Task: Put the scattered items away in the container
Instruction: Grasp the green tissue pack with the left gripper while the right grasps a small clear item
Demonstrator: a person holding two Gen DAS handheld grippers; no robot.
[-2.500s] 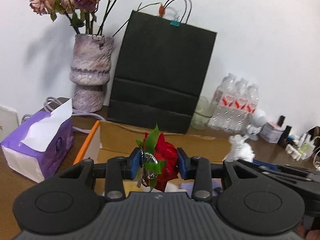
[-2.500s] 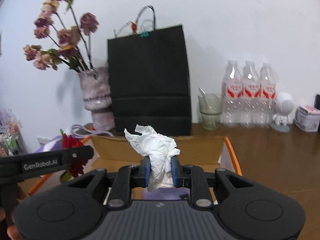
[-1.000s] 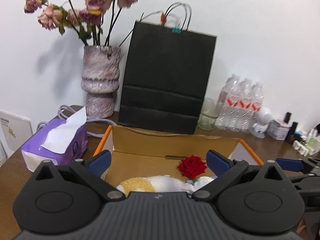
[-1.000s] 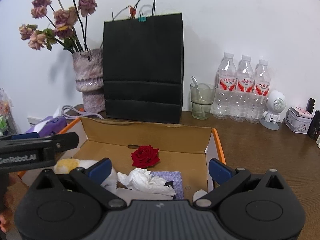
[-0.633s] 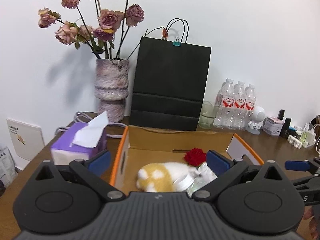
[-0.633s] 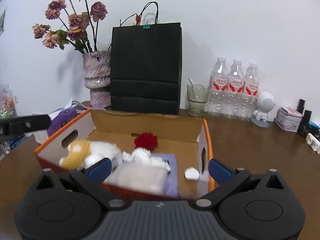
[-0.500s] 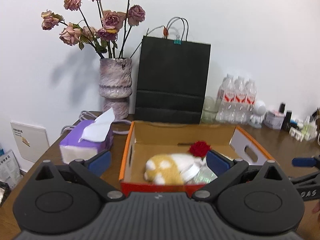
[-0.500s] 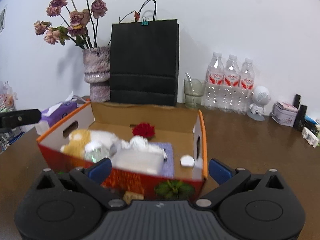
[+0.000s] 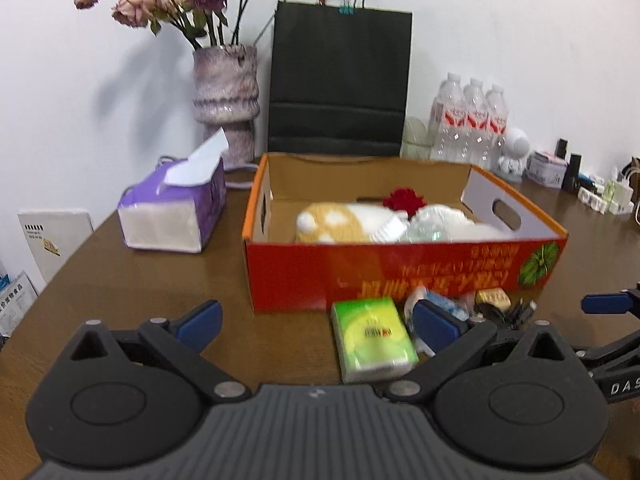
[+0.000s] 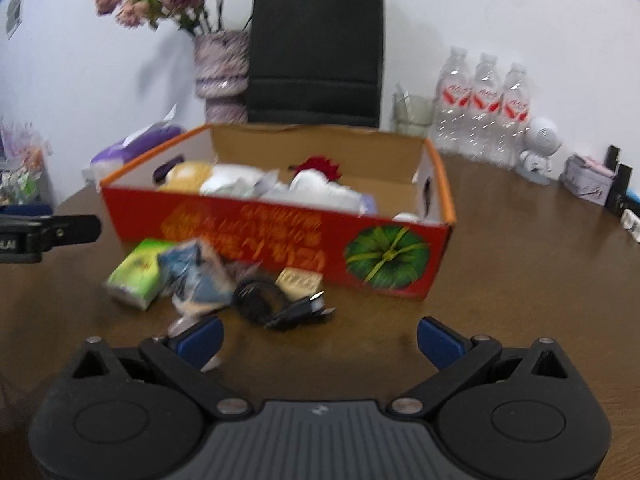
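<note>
Left gripper (image 9: 316, 322) is level, low over the brown table (image 9: 120, 288), pointing at the box; jaws spread wide, nothing between them. Right gripper (image 10: 318, 340) is in the same pose further right, also spread wide and empty. Each shows at the edge of the other's view: the right gripper's blue pad and black body at the right edge of the left wrist view, the left gripper's black body at the left edge of the right wrist view.

The red cardboard box (image 9: 400, 272) sits mid-table, open top, orange rim, handle cut-outs in the end walls. Inside: a yellow-and-white plush (image 9: 336, 222), a red rose (image 9: 404, 199), crumpled white tissue (image 10: 320, 184) and something clear and plastic (too blurred to identify).

Still out on the table, just in front of the box's long red wall: a green tissue pack (image 9: 372, 338), a blue-and-white crumpled wrapper (image 10: 196, 276) touching it, a coiled black cable (image 10: 276, 300) and a small tan packet (image 10: 300, 280) against the box.

Writing: yellow characters on the box front, unreadable from blur; a green melon graphic at its right end. "DAS" is readable on the right gripper's body, "LAI" on the left's. Red print on the green pack is illegible.

Behind the box: purple tissue box (image 9: 176, 208), vase of dried roses (image 9: 226, 96), black paper bag (image 9: 340, 76), three water bottles (image 9: 472, 120) with red labels.
</note>
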